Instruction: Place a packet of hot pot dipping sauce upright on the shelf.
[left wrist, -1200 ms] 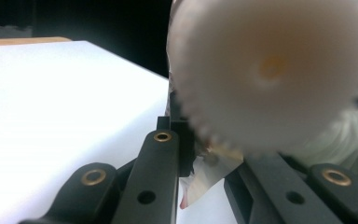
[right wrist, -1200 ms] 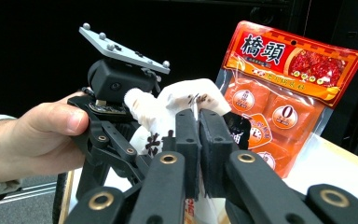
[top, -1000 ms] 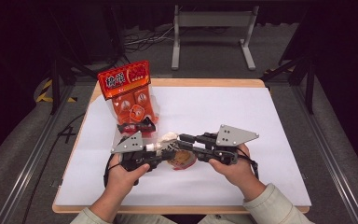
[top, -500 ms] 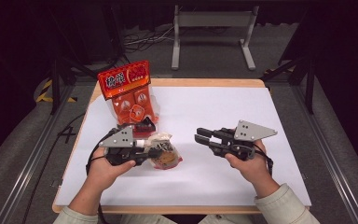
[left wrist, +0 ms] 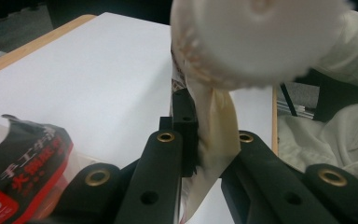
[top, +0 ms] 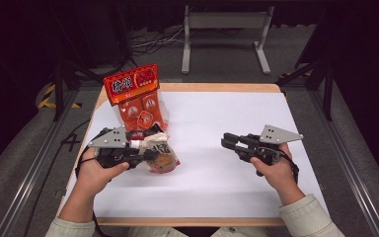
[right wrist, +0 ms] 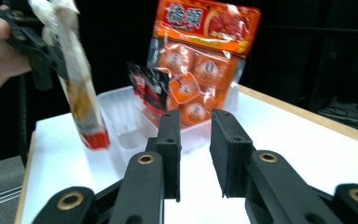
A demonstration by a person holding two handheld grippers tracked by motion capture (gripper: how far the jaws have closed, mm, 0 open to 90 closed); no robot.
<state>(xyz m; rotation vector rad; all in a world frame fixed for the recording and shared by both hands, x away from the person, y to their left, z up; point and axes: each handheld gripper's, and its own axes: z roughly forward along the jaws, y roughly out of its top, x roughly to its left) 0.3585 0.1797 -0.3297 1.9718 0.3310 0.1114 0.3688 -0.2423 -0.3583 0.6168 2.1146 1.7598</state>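
While the left tongs [top: 150,154] clamped its upper edge, the snack pouch [top: 160,157] hung from them above the near-left part of the desk [top: 227,123], its pale seal pinched between the black jaws in the left gripper view. Just behind it stood a clear tray [right wrist: 121,119] with a tall orange packet [top: 138,96] and a small red-and-black packet [right wrist: 149,88] propped in it. Well apart to the right, the right tongs [top: 227,140] were released, nothing between their jaws, pointing left toward the pouch.
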